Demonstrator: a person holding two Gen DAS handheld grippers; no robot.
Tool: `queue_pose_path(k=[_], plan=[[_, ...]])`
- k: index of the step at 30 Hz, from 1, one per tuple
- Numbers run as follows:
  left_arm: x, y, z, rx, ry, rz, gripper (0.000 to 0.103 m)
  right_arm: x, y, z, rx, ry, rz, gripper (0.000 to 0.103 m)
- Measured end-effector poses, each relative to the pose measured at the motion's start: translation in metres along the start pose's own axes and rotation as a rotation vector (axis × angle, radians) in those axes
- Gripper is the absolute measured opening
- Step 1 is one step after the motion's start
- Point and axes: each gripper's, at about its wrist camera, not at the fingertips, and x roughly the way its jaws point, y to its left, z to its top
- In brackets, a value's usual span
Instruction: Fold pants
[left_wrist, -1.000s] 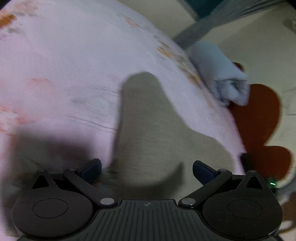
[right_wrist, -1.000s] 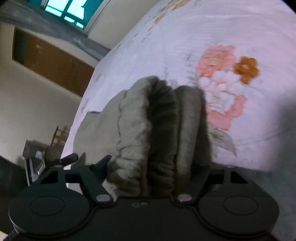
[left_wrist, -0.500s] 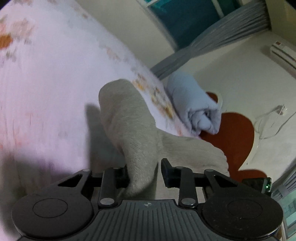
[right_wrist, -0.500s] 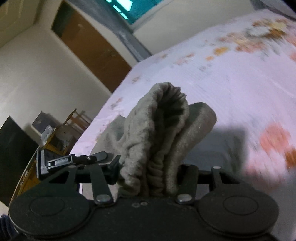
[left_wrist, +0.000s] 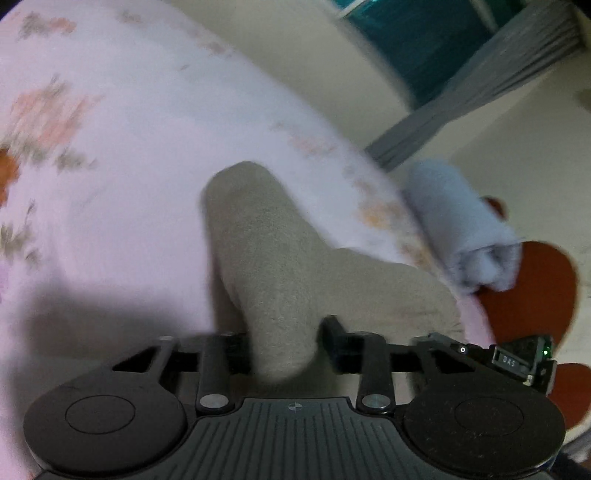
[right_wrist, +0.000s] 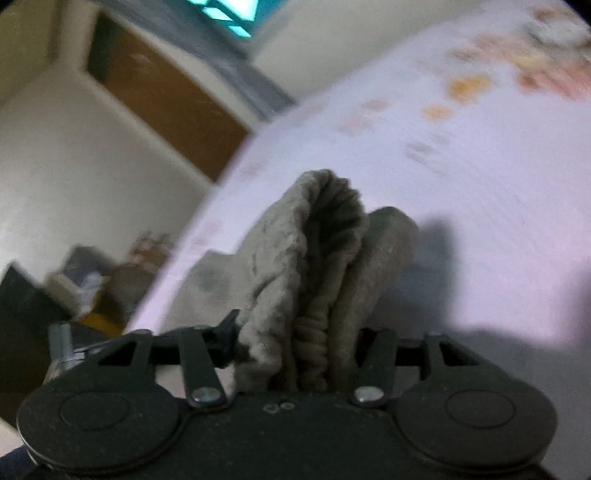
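Grey-beige fleece pants (left_wrist: 280, 258) lie on a pink floral bedsheet (left_wrist: 110, 147). My left gripper (left_wrist: 282, 341) is shut on a fold of the pants, which rises between its fingers and runs forward. My right gripper (right_wrist: 295, 350) is shut on the bunched elastic waistband of the pants (right_wrist: 321, 266), lifted above the sheet (right_wrist: 480, 184). The other gripper shows at the right edge of the left wrist view (left_wrist: 517, 356). Both views are motion-blurred.
A rolled light-blue blanket (left_wrist: 461, 225) lies at the bed's edge, over a red-brown floor patch (left_wrist: 535, 291). A window with a grey curtain (left_wrist: 480, 77) is behind. In the right wrist view a brown door (right_wrist: 166, 103) and floor clutter (right_wrist: 96, 284) lie left of the bed.
My left gripper has shut on a fold of the pants and lifted it. My right gripper, still shut on the waistband, has risen and tilted up toward the far wall.
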Motion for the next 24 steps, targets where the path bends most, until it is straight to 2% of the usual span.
queue_pose_path(k=[1, 2, 4, 6, 8, 10, 12, 14, 16, 17, 20, 22, 24], plan=[[0.005, 0.006, -0.006, 0.007, -0.014, -0.039, 0.069, 0.005, -0.023, -0.005, 0.079, 0.012, 0.006, 0.058], [0.005, 0.007, -0.012, 0.026, -0.042, -0.068, 0.072, 0.001, -0.039, -0.011, 0.123, -0.023, 0.079, 0.057], [0.001, 0.006, -0.018, 0.077, -0.069, -0.079, 0.075, -0.012, -0.052, -0.02, 0.131, -0.073, 0.143, 0.057], [-0.008, 0.0, -0.022, 0.105, -0.092, -0.06, 0.086, -0.026, -0.055, -0.025, 0.153, -0.093, 0.148, 0.057], [-0.025, -0.006, -0.026, 0.136, -0.136, 0.028, 0.103, -0.05, -0.055, -0.03, 0.167, -0.141, 0.1, 0.062], [-0.045, -0.013, -0.031, 0.171, -0.184, 0.09, 0.103, -0.079, -0.054, -0.033, 0.202, -0.221, 0.035, 0.067], [-0.061, -0.021, -0.032, 0.205, -0.242, 0.131, 0.103, -0.101, -0.04, -0.033, 0.165, -0.307, 0.034, 0.073], [-0.077, -0.022, -0.026, 0.231, -0.304, 0.171, 0.103, -0.102, -0.023, -0.027, 0.152, -0.309, 0.087, 0.081], [-0.083, -0.028, -0.007, 0.218, -0.352, 0.235, 0.103, -0.087, -0.002, -0.02, 0.138, -0.286, 0.117, 0.081], [-0.085, -0.022, 0.002, 0.212, -0.349, 0.248, 0.103, -0.076, 0.008, -0.016, 0.137, -0.275, 0.127, 0.081], [-0.056, -0.034, 0.03, 0.244, -0.313, 0.287, 0.103, -0.043, 0.017, 0.001, 0.196, -0.237, 0.152, 0.08], [-0.031, -0.04, 0.038, 0.267, -0.259, 0.358, 0.103, -0.02, 0.017, 0.009, 0.224, -0.205, 0.102, 0.079], [-0.004, -0.033, 0.04, 0.234, -0.161, 0.418, 0.103, -0.013, 0.004, 0.008, 0.271, -0.19, 0.049, 0.072]])
